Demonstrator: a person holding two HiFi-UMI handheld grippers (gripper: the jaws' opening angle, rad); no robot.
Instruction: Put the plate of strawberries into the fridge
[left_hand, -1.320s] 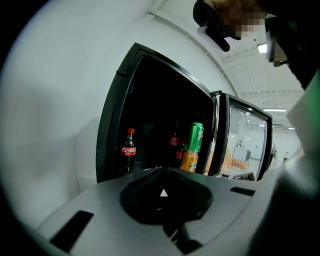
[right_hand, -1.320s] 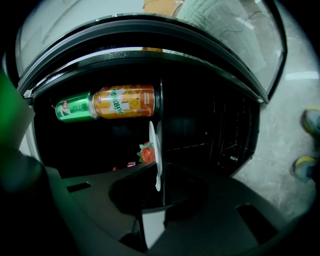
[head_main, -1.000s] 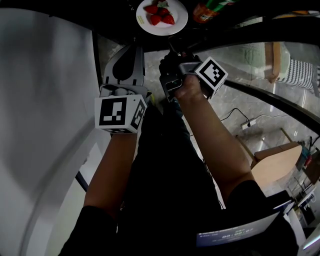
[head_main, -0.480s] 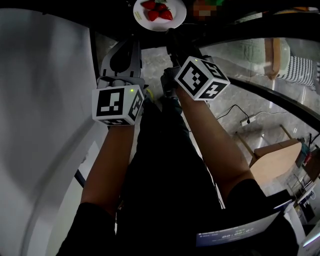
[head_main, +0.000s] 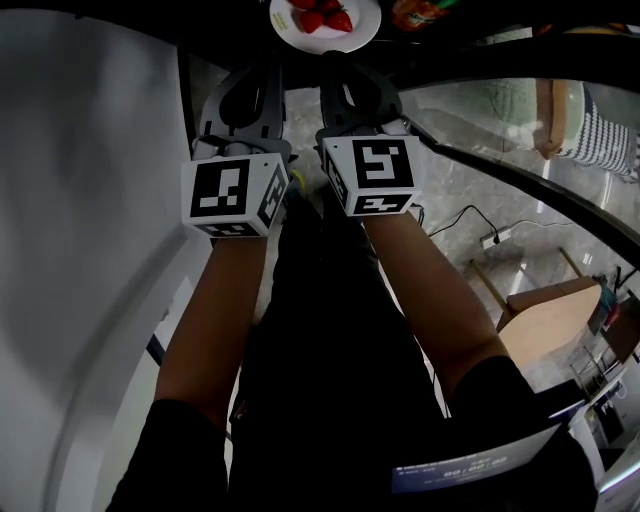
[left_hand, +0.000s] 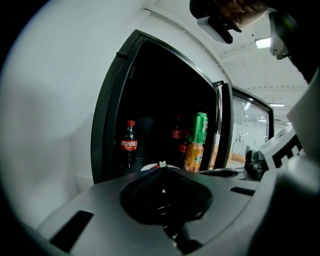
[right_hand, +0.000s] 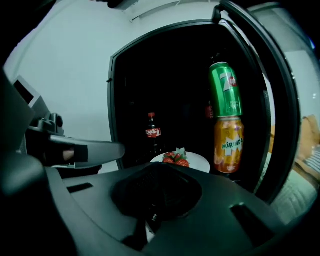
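Left gripper (left_hand: 162, 172) and right gripper (right_hand: 159, 170): both pairs of jaws closed tip to tip, nothing held. Just beyond the tips, inside the open fridge (right_hand: 112, 100), the white plate (right_hand: 199, 162) of strawberries (right_hand: 176, 158) lies apart from both grippers. Behind it stands a bottle (right_hand: 152, 134) with a red Coca-Cola label. To its right is an orange can (right_hand: 229, 145) lettered MIRINDA, and directly above that a green can (right_hand: 225, 90) bearing a "7" logo.
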